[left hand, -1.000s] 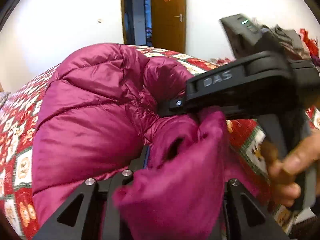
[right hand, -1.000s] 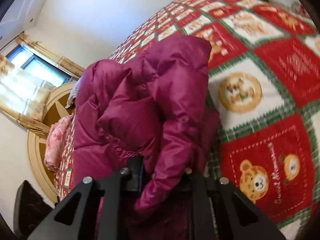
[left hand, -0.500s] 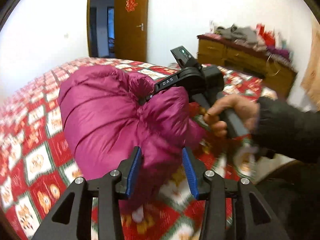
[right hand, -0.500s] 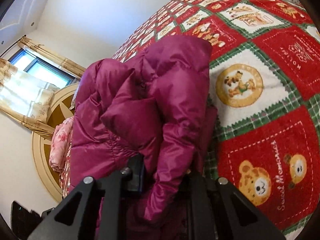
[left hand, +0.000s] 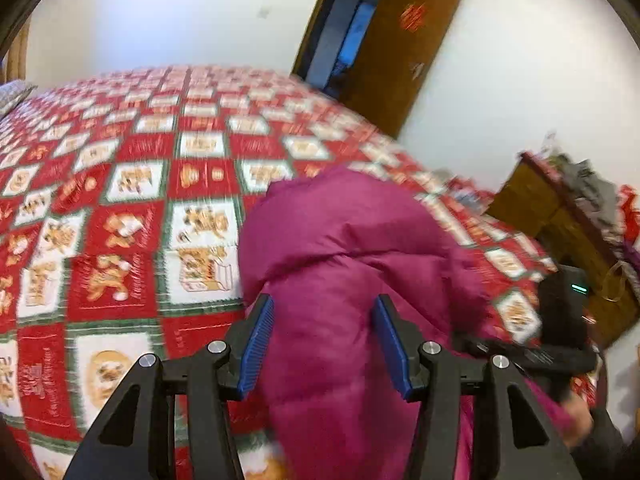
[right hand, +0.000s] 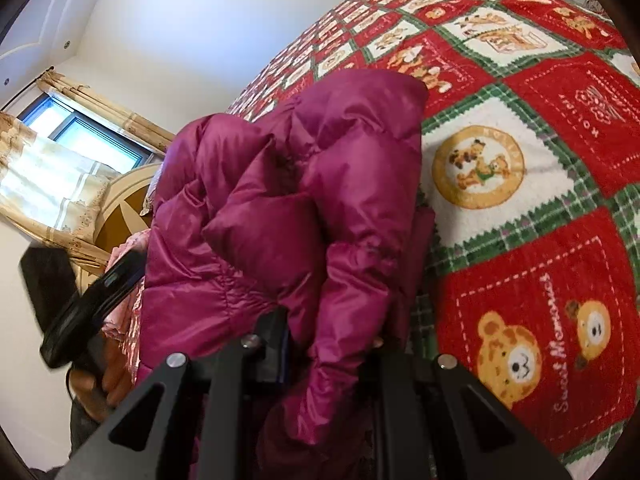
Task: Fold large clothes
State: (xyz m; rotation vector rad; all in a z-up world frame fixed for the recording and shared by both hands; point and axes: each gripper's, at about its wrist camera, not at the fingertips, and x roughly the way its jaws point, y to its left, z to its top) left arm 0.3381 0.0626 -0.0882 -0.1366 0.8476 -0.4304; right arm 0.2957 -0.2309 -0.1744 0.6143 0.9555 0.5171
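A magenta puffer jacket (left hand: 352,264) lies bunched on a red patchwork bedspread (left hand: 132,216). My left gripper (left hand: 324,336) is open, its blue pads (left hand: 258,340) standing on either side of the jacket without pinching it. My right gripper (right hand: 332,340) is shut on a fold of the jacket (right hand: 312,216), which hides most of its fingertips. The right gripper also shows in the left wrist view (left hand: 560,320) at the right, and the left gripper's body shows in the right wrist view (right hand: 92,300) at the left.
An open brown door (left hand: 396,52) is at the far wall. A wooden dresser (left hand: 560,232) piled with clothes stands to the right of the bed. A curtained window (right hand: 60,160) and a round headboard (right hand: 120,216) with a pink pillow are at the bed's head.
My left gripper has let go of the jacket, opened wide and swung up to look down over it. My right gripper has kept its hold and barely moved.
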